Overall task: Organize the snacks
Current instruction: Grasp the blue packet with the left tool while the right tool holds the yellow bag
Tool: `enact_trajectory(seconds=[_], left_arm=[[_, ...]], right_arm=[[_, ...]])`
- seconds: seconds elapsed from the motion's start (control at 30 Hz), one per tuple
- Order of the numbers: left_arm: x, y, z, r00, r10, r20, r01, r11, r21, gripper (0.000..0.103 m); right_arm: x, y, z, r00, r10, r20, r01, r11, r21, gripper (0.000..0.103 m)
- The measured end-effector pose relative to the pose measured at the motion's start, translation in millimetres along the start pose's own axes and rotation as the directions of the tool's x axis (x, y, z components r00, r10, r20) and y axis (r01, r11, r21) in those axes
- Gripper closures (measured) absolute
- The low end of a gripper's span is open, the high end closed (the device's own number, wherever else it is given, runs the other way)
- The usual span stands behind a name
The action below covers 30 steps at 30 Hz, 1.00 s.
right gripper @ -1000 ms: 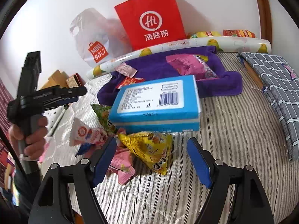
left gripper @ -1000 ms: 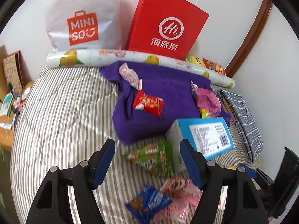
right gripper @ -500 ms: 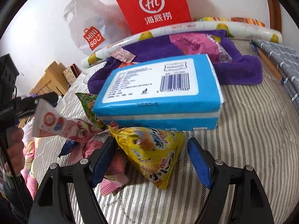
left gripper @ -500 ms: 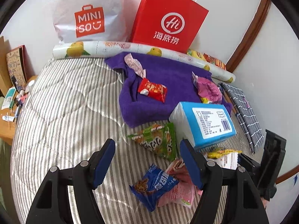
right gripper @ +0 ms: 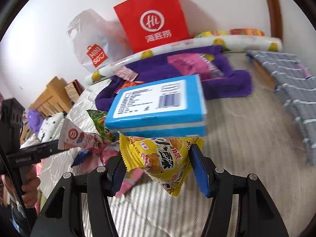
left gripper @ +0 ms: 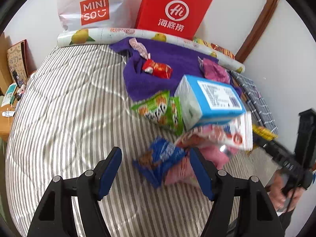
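Snack packets lie in a heap on a striped bed. My right gripper (right gripper: 158, 169) has its fingers on both sides of a yellow triangular snack packet (right gripper: 162, 156) and touching it, in front of a blue tissue pack (right gripper: 158, 106). My left gripper (left gripper: 156, 167) is open, with a blue snack packet (left gripper: 160, 160) between its fingers. A green packet (left gripper: 160, 110), a white-and-pink packet (left gripper: 223, 136) and pink packets (left gripper: 213, 156) lie around it. A red packet (left gripper: 158, 69), a pink wrapper (left gripper: 138, 47) and a magenta packet (left gripper: 215, 71) rest on a purple towel (left gripper: 167, 59).
A red paper bag (left gripper: 173, 11) and a white Miniso bag (left gripper: 92, 6) lean on the wall behind a fruit-print roll (left gripper: 118, 35). A grey checked cloth (right gripper: 292, 83) lies at the right. A wooden bedside table (left gripper: 7, 106) stands at the left.
The right gripper moved forward and closed in around the yellow packet. The left gripper drew back and turned right, so the blue packet now sits between its fingers.
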<state>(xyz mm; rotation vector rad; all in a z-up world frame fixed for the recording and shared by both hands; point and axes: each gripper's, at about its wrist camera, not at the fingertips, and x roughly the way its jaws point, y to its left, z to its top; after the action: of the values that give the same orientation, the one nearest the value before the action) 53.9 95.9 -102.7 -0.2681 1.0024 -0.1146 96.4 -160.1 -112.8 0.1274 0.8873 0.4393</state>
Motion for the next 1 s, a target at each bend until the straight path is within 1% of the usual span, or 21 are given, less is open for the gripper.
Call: enact_trajectory(seconds=[0.07, 0.13, 0.2, 0.3, 0.37, 0.47, 0.57, 0.6, 0.63, 0.7, 0.77, 0.8, 0.83, 0.97, 1.0], left_arm=[[2.6, -0.9, -6.2, 1.0, 0.007, -0.005, -0.007, 1.0, 0.007, 0.034], [5.5, -2.4, -9.7, 1.0, 0.02, -0.002, -0.02, 1.0, 0.017, 0.034], [10.3, -3.4, -10.9, 0.999, 0.038, -0.005, -0.038, 0.999, 0.018, 0.034], [20.0, -7.5, -9.8, 0.999, 0.039, -0.022, -0.038, 0.998, 0.042, 0.034], [25.5, -10.9, -8.4, 0.998, 0.052, -0.021, -0.05, 0.997, 0.055, 0.034], [38.2, -13.4, -4.8, 0.997, 0.059, -0.039, -0.057, 0.996, 0.062, 0.035], [43.7, -11.3, 0.0, 0.999, 0.035, -0.034, -0.034, 0.999, 0.042, 0.045], [45.2, -9.5, 2.5, 0.999, 0.04, -0.033, -0.039, 0.999, 0.029, 0.052], [46.3, -8.2, 3.6, 0.999, 0.041, -0.03, -0.04, 0.999, 0.019, 0.054], [48.9, -4.6, 7.1, 0.999, 0.033, -0.028, -0.033, 0.999, 0.0, 0.055], [51.8, -4.3, 8.9, 0.999, 0.035, -0.025, -0.035, 0.999, 0.0, 0.055], [53.5, -5.3, 9.4, 0.999, 0.041, -0.021, -0.041, 0.999, 0.007, 0.055], [55.3, -6.7, 10.2, 0.999, 0.048, -0.019, -0.047, 0.999, 0.014, 0.055], [61.8, -9.5, 14.2, 0.998, 0.056, -0.008, -0.056, 0.998, 0.019, 0.055], [62.3, -9.2, 15.1, 0.999, 0.054, -0.004, -0.053, 0.998, 0.017, 0.057]], right_arm=[[-10.7, -4.1, -3.2, 0.999, -0.039, 0.012, 0.039, 0.999, -0.003, 0.043], [-16.5, -8.6, -7.8, 0.998, -0.058, 0.01, 0.058, 0.998, -0.012, 0.043], [-18.7, -15.2, -12.5, 0.996, -0.089, 0.002, 0.089, 0.996, -0.013, 0.043], [-16.9, -24.6, -20.2, 0.991, -0.133, -0.023, 0.133, 0.991, -0.016, 0.043], [-13.5, -29.8, -24.4, 0.991, -0.129, -0.037, 0.128, 0.992, -0.018, 0.043], [-6.3, -32.2, -27.2, 0.994, -0.106, -0.036, 0.105, 0.994, -0.027, 0.042], [4.5, -33.7, -28.4, 0.994, -0.101, -0.044, 0.1, 0.994, -0.032, 0.041], [6.8, -33.8, -28.8, 0.994, -0.1, -0.045, 0.099, 0.994, -0.036, 0.041], [9.3, -34.2, -29.5, 0.994, -0.098, -0.046, 0.096, 0.995, -0.041, 0.041], [12.2, -37.0, -31.1, 0.995, -0.09, -0.051, 0.088, 0.995, -0.044, 0.041], [14.3, -41.2, -33.6, 0.995, -0.079, -0.057, 0.077, 0.996, -0.038, 0.038], [14.7, -42.7, -34.5, 0.996, -0.073, -0.057, 0.071, 0.997, -0.038, 0.032], [14.6, -44.3, -36.1, 0.996, -0.066, -0.053, 0.064, 0.997, -0.038, 0.029], [13.0, -45.8, -39.1, 0.998, -0.057, -0.02, 0.056, 0.997, -0.044, 0.029], [13.0, -46.0, -38.7, 0.999, -0.05, -0.02, 0.05, 0.998, -0.043, 0.032]])
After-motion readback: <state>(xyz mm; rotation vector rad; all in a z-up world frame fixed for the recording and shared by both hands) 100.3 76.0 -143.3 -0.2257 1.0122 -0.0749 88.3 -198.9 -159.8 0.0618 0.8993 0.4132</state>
